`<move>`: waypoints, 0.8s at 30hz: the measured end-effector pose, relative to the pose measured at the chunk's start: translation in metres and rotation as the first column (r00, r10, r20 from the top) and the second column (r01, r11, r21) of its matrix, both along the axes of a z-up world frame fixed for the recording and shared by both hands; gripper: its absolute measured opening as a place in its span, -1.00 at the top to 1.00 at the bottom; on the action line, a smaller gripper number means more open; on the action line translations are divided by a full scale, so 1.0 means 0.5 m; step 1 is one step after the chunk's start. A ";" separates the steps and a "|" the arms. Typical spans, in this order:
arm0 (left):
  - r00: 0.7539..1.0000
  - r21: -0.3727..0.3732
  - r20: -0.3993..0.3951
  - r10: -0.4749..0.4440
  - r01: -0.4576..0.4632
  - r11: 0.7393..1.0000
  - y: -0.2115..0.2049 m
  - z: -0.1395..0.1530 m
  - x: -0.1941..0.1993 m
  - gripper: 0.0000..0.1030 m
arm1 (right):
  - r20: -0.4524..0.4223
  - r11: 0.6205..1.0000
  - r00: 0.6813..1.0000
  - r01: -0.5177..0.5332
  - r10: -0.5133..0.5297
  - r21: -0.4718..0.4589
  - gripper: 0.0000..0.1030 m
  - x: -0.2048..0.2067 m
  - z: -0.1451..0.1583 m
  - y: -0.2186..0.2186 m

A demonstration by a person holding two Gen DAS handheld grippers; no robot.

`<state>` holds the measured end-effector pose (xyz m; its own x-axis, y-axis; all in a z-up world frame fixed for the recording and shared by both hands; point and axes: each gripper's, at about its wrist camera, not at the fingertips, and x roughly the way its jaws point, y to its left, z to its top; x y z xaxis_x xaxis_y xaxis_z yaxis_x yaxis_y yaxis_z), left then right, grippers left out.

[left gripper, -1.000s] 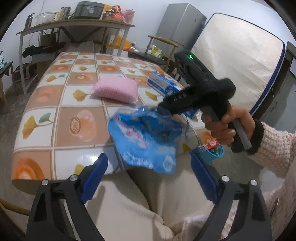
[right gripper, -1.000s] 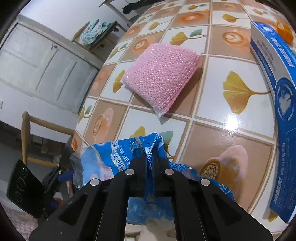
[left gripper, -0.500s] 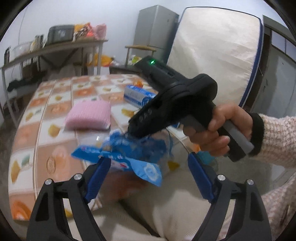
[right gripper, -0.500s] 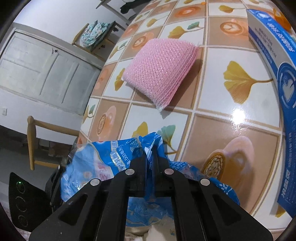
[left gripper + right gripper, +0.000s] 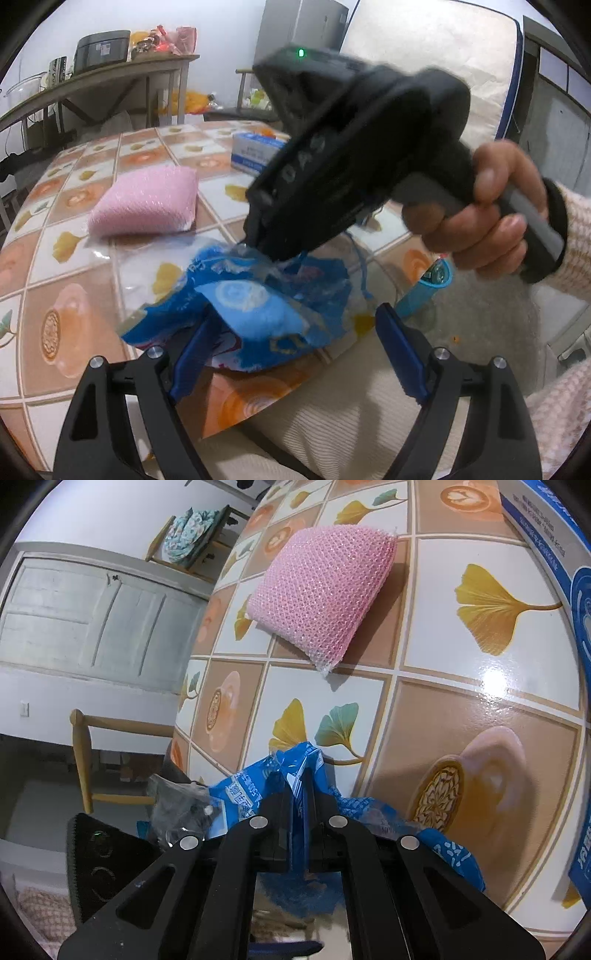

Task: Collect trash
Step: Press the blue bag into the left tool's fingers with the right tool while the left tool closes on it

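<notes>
Right gripper [image 5: 299,794] is clamped on a crumpled blue wrapper [image 5: 258,306] at the near edge of the tiled table [image 5: 461,657], the wrapper hanging partly past that edge over the person's lap. Left gripper [image 5: 295,343] is spread wide just below it, its left blue finger [image 5: 192,354] touching or just under the wrapper's lower fold. Left view alone shows the right hand [image 5: 484,218] at 3 o'clock and a blue cup [image 5: 428,291]; right view alone shows open tabletop ahead, with a pink sponge [image 5: 321,594] at 12 o'clock, a blue box [image 5: 576,602] along 2 o'clock and a wooden chair [image 5: 96,753] at 9 o'clock.
</notes>
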<state>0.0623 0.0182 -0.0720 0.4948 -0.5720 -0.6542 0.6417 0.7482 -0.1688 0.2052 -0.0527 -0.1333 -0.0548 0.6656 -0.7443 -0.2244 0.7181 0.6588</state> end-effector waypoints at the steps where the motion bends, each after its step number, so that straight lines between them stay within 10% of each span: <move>1: 1.000 0.004 0.002 -0.003 0.003 1.000 -0.001 -0.001 -0.001 -0.61 | -0.001 1.000 1.000 -0.002 0.002 0.004 0.85 0.000 0.003 -0.001; 8: 1.000 -0.001 -0.006 -0.010 0.010 1.000 0.001 -0.005 0.007 -0.61 | 0.087 1.000 0.996 -0.010 0.010 0.001 0.23 -0.010 0.061 -0.018; 24: 1.000 0.019 -0.008 0.017 -0.017 1.000 0.013 0.002 -0.013 -0.62 | 0.156 0.967 0.965 -0.184 0.212 -0.178 0.57 -0.040 0.034 0.056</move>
